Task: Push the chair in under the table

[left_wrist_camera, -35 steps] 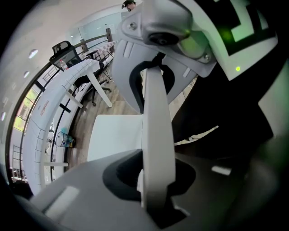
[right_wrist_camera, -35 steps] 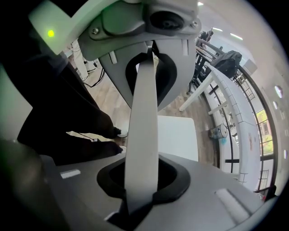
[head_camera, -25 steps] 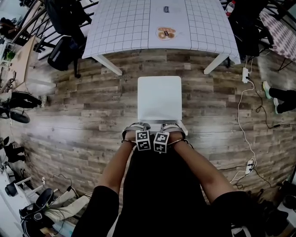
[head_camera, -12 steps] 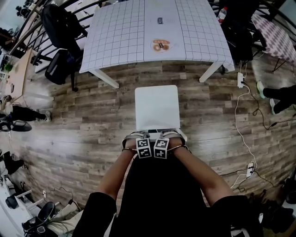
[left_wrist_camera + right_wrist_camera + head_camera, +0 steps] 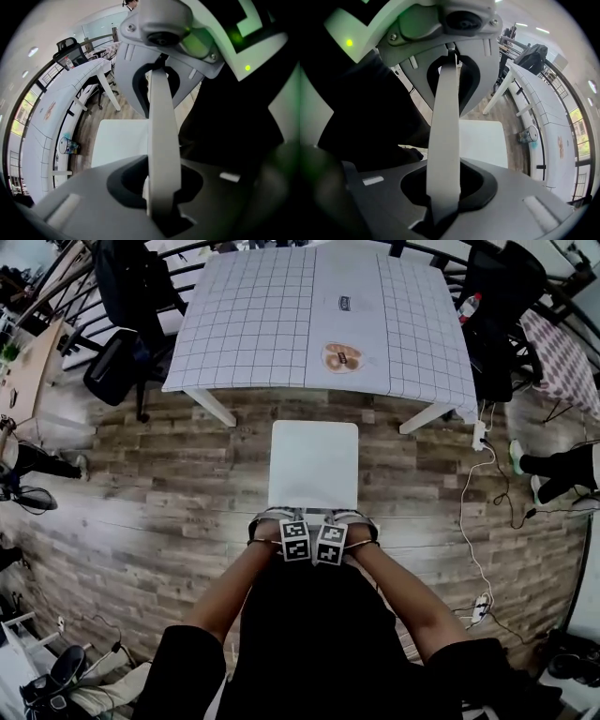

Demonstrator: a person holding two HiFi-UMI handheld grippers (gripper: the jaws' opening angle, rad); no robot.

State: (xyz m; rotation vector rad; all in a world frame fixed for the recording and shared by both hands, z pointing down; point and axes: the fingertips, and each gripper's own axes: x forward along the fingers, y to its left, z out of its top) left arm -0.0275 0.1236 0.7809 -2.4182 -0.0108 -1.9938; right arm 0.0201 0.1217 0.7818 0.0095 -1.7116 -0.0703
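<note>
Chair [image 5: 314,465], white, stood on the wood floor [image 5: 141,484] facing the grid-patterned table [image 5: 253,324], with the front of its seat near the table's edge and not yet under the top. I held my left gripper [image 5: 278,517] and right gripper [image 5: 349,517] side by side, pointing down. Each was clenched on the top of the chair's backrest [image 5: 161,140], a white slat running between the jaws.

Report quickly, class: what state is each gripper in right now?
Left gripper: closed on the white chair's thin backrest.
Right gripper: closed on that same backrest.
</note>
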